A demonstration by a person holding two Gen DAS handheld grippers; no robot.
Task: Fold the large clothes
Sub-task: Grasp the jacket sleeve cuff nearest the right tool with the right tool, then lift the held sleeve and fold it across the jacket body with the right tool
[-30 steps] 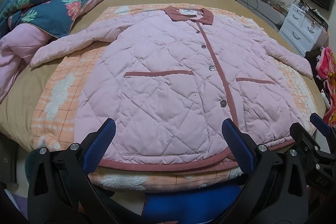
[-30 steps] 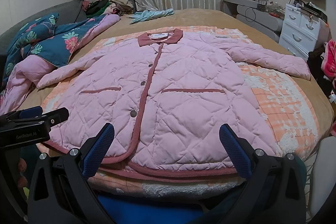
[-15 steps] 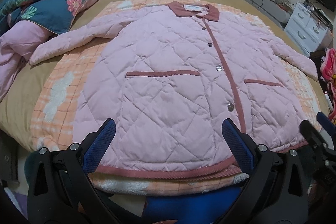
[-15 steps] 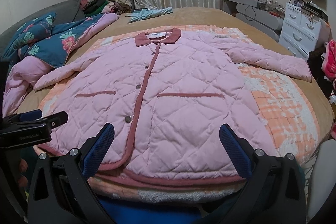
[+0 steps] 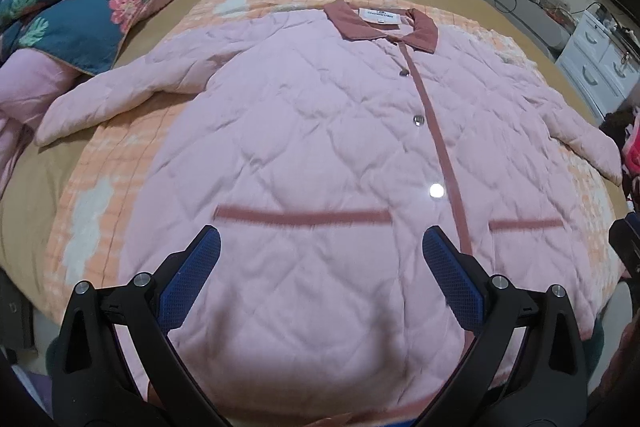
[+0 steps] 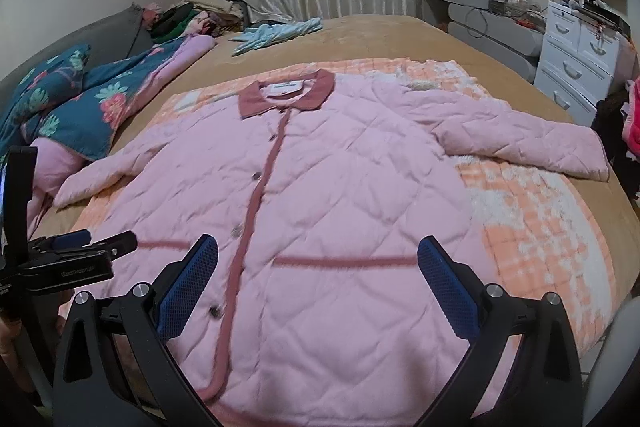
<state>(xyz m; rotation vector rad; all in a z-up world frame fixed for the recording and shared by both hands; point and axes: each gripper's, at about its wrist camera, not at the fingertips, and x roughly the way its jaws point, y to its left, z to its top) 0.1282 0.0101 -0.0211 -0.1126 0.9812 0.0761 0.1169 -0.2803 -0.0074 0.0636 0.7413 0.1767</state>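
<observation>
A pink quilted jacket with dark pink collar, placket and pocket trims lies flat and buttoned, front up, on an orange checked blanket on the bed. Both sleeves are spread out sideways. My left gripper is open and empty, above the jacket's lower left part near the left pocket. My right gripper is open and empty, above the jacket at the right pocket. The left gripper also shows at the left edge of the right wrist view. The hem is partly hidden under the grippers.
A blue floral quilt and pink bedding lie at the bed's left. A light blue garment lies at the far end. White drawers and a TV stand to the right. Clothes pile by the curtain.
Both grippers have moved forward and lower over the jacket, from beyond its hem to above the pockets. Both stay open. The jacket has not moved.
</observation>
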